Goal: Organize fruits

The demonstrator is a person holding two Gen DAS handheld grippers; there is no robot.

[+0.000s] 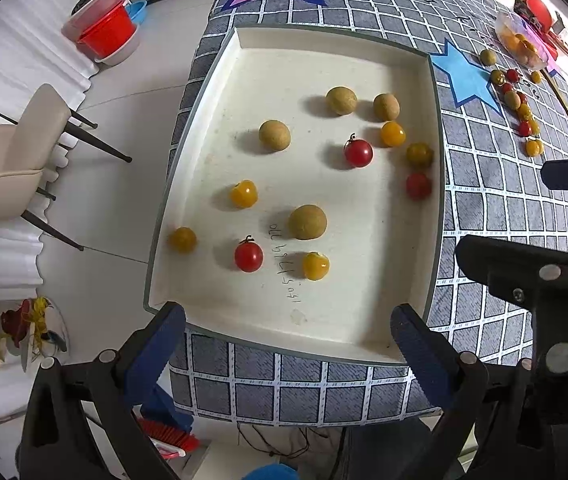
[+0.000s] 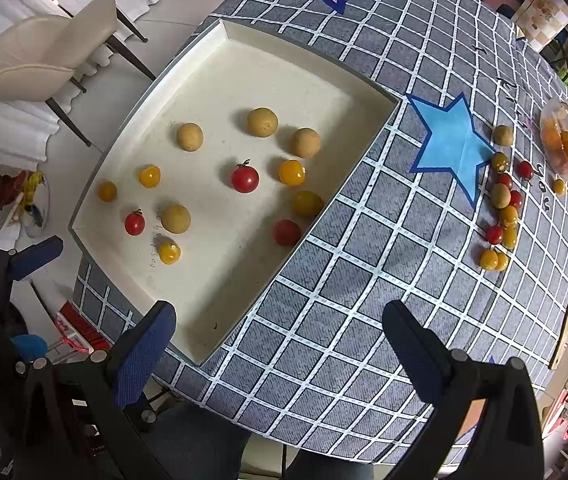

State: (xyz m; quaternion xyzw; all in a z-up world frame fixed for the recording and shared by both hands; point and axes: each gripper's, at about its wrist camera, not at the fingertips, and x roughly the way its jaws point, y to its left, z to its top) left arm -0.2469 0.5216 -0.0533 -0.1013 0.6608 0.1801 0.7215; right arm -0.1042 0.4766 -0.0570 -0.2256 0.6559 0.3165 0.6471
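Note:
A cream tray point(image 1: 424, 64) point(image 2: 204, 356) lies on the checked tablecloth and holds several tan longans, red cherry tomatoes and yellow cherry tomatoes, such as a red tomato point(image 1: 358, 153) point(image 2: 245, 178) and a longan point(image 1: 307, 222) point(image 2: 175, 219). A loose row of the same fruits point(image 1: 522, 114) point(image 2: 502, 210) lies on the cloth to the right of the blue star. My left gripper point(image 1: 288, 340) hangs open over the tray's near edge, empty. My right gripper point(image 2: 280, 340) is open and empty above the tray's near corner; it also shows at the right in the left wrist view point(image 1: 532, 268).
A clear bag of yellow fruit point(image 1: 522, 42) point(image 2: 560, 146) lies at the far right of the table. A cream chair point(image 1: 12, 148) point(image 2: 44, 56) stands on the floor to the left. Red and clear tubs point(image 1: 104, 28) sit on the floor beyond.

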